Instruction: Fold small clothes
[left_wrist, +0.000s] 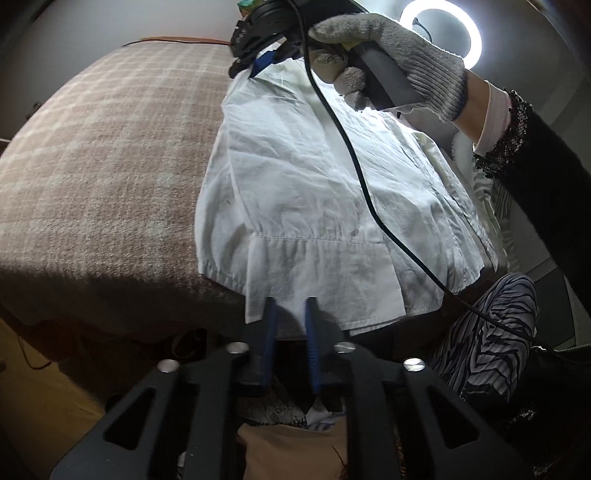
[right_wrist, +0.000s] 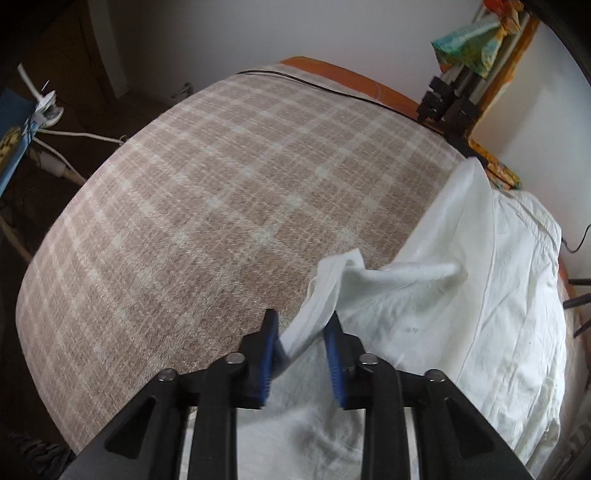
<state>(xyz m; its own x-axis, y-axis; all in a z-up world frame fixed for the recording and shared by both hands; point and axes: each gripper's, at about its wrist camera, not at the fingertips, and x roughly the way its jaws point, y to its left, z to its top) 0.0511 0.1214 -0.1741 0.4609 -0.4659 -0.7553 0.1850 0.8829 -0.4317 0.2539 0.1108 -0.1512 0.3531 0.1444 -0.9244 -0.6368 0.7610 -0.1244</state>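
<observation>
A crumpled white garment lies on a brown checked blanket, its near hem hanging over the edge. My left gripper has its blue fingertips close together on that hem, shut on it. At the garment's far end a gloved hand holds my right gripper. In the right wrist view, my right gripper is shut on a twisted strip of the white garment, lifted a little off the blanket. The rest of the garment spreads to the right.
A black cable trails across the garment. A ring light glares at the top right. Striped cloth hangs at the near right. A black clamp and bright patterned cloth stand beyond the blanket. White cables lie at the left.
</observation>
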